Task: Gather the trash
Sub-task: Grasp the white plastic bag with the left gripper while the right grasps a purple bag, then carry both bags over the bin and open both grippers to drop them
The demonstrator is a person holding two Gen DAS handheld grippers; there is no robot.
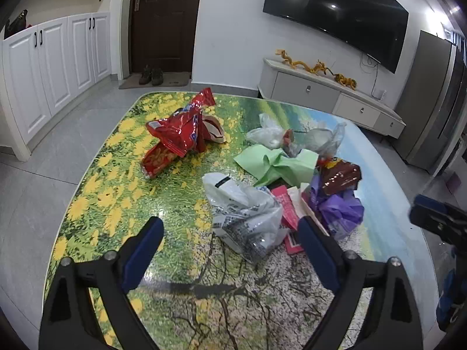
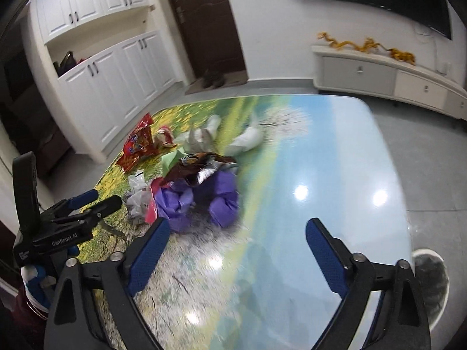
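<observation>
Trash lies piled on a table (image 1: pixel 116 192) covered in a flower print: a red snack bag (image 1: pixel 175 137), green paper (image 1: pixel 280 166), a brown wrapper (image 1: pixel 341 176), a purple bag (image 1: pixel 341 210) and a printed clear plastic bag (image 1: pixel 245 213). My left gripper (image 1: pixel 230 227) is open just above the table, and the near end of the printed bag lies between its fingertips with the pads apart from it. My right gripper (image 2: pixel 238 227) is open over bare tabletop, with the purple bag (image 2: pixel 201 201) just beyond its left finger.
A round white-rimmed bin (image 2: pixel 429 280) with a dark liner stands on the floor past the table's right edge. A low TV stand (image 1: pixel 321 93) runs along the far wall and white cabinets (image 1: pixel 52 67) stand to the left. Grey floor tiles surround the table.
</observation>
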